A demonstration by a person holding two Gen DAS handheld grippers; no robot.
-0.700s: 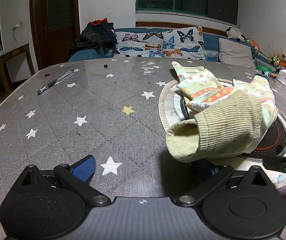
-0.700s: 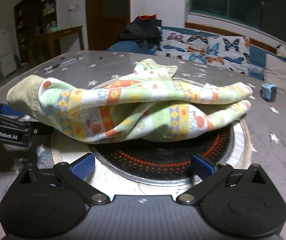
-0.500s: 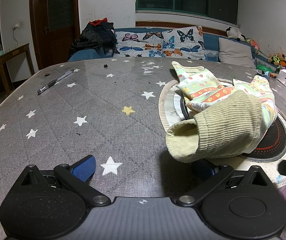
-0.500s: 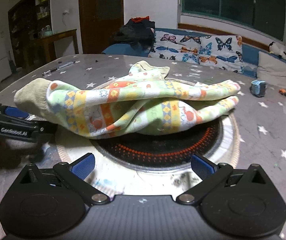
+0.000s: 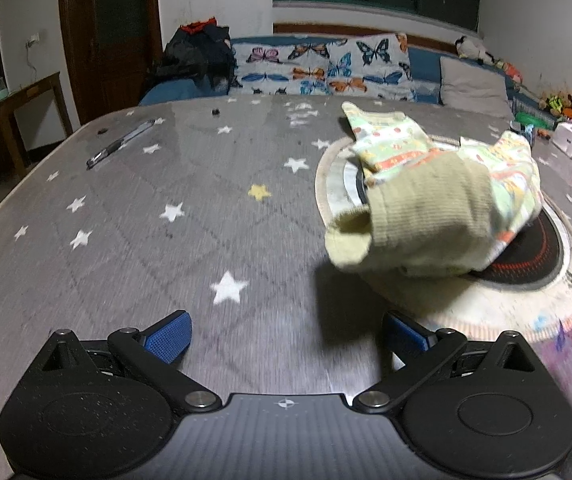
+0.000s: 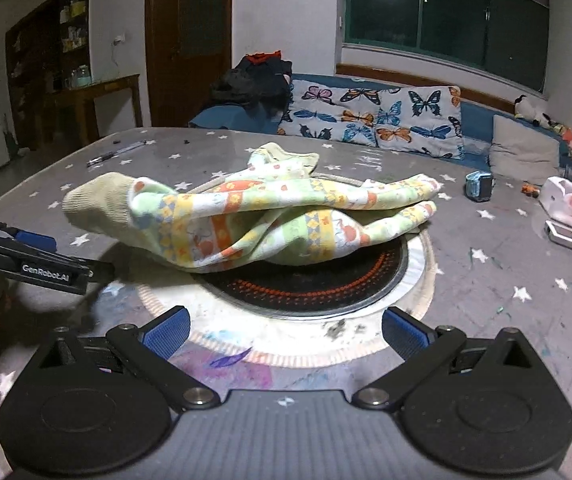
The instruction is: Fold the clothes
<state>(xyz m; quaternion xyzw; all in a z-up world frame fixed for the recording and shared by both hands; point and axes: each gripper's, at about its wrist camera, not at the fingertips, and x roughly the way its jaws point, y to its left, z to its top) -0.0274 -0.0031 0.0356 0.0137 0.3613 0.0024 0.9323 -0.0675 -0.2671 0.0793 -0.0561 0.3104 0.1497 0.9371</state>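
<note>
Clothes here amount to one garment, a small patterned piece with a ribbed olive cuff, lying bunched on the round black hotplate set into the star-printed table. Seen from the right wrist, its long axis runs left to right across the plate, cuff at the left end overhanging the plate's pale rim, two narrower ends at the right, and a second cuffed end poking out at the far side. The right gripper faces the middle of this long side from the near edge, fingers spread wide and empty, with a strip of plate rim between them and the cloth. The left gripper is also wide and empty; in its own view the garment lies ahead and to the right, cuff end nearest, and in the right wrist view it sits low just left of that cuff. By my reading the left gripper is the closer one to the cuff, the right to the body and the tapered ends. Counted: one garment, one hotplate, two grippers, one pen at the far left, well apart from everything.
</note>
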